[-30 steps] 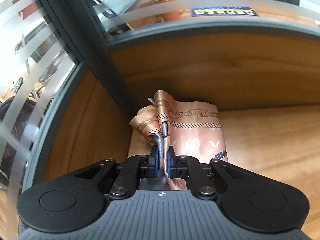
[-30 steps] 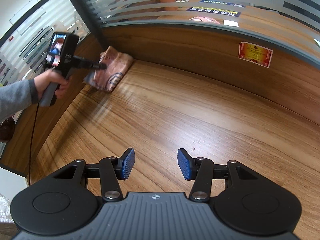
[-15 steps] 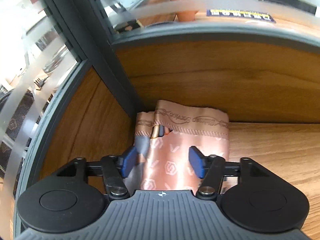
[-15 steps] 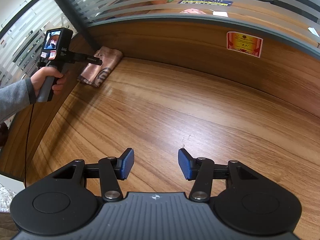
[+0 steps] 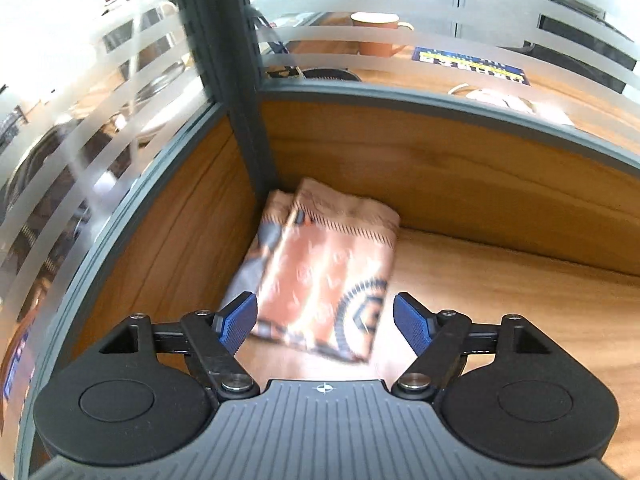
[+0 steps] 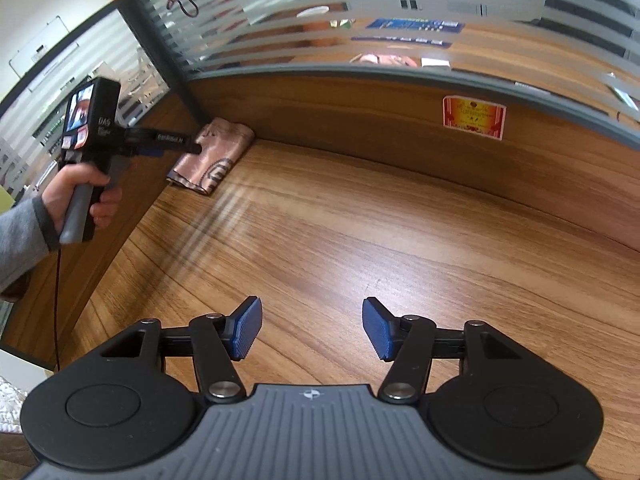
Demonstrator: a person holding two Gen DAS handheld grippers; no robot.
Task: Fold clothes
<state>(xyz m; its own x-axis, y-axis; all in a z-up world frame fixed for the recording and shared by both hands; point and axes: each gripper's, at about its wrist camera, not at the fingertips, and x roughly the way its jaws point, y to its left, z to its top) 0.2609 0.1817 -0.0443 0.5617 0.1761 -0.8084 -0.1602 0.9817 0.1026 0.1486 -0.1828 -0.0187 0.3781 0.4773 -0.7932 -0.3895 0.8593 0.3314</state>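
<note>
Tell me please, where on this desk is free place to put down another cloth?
Bare wood runs from the folded scarf rightward along the back panel to the right gripper. Only the far-left corner is crowded, by scarf and left gripper.

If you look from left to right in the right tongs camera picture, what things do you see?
Grey sleeve → hand holding the left tongs → folded scarf in the desk corner → red and yellow sticker on the wooden wall. The yellow duck sits up high, so I left it out.

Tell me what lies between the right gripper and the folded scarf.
Only bare wooden desk: in the right wrist view nothing sits between the right gripper and the folded scarf in the far corner.
</note>
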